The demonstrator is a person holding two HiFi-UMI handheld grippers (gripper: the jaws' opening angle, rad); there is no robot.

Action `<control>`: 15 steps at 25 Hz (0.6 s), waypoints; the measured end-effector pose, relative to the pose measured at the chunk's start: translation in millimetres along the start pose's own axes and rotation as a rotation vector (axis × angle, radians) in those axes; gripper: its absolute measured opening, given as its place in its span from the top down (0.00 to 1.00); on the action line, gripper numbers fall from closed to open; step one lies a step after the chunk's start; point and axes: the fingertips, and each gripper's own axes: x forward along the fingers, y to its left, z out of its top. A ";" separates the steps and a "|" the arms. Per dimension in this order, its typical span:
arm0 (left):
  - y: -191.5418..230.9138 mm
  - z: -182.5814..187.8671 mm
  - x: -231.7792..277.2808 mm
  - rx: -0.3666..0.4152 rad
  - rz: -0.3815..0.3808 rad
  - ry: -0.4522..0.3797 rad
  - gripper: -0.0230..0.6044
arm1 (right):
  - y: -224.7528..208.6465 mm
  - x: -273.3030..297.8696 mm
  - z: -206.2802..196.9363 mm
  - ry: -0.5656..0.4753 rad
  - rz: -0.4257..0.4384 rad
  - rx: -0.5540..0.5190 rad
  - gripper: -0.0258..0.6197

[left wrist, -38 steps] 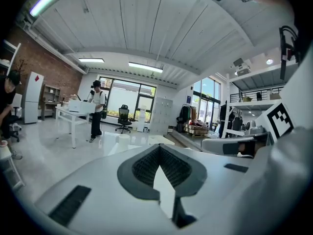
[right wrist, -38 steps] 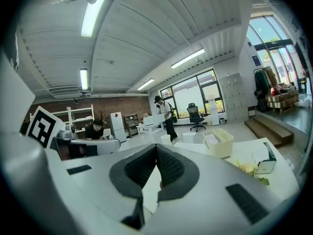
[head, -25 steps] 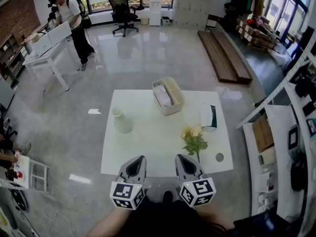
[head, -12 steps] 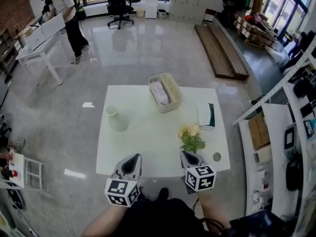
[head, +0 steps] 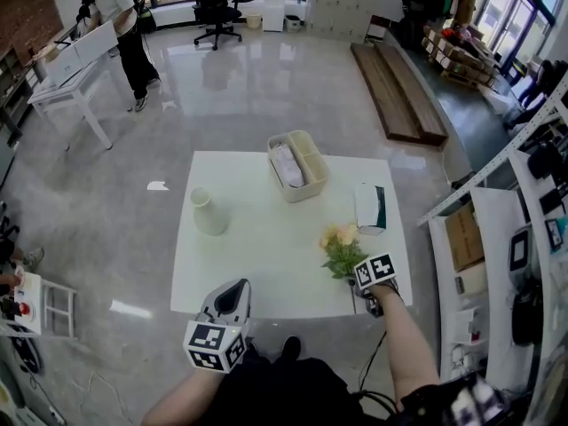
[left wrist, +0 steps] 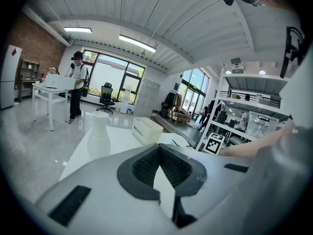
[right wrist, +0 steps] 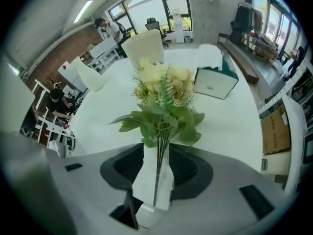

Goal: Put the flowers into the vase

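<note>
Now right claw [right wrist: 156,166] lower, jaws just parted, flower stems [right wrist: 162,135] between.

Left claw [left wrist: 159,147] closed, vase [left wrist: 99,137] beyond

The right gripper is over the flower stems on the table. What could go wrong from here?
1. The right gripper has just been opening its jaws; the thin stems stand between them with slack, so closing may catch only some and the flowers could twist or slip.
2. The vase stands across the table and looks narrow-necked; a leafy bunch held low may sag and miss or tip it.
</note>
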 end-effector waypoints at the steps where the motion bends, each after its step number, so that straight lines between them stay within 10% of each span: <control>1: -0.8 -0.5 -0.5 0.002 0.000 0.003 0.96 | -1.6 6.2 3.2 0.027 0.008 0.007 0.70; 15: 5.2 -9.8 -10.6 -0.011 0.043 0.022 0.96 | -30.9 40.9 1.6 0.260 -0.079 0.086 0.86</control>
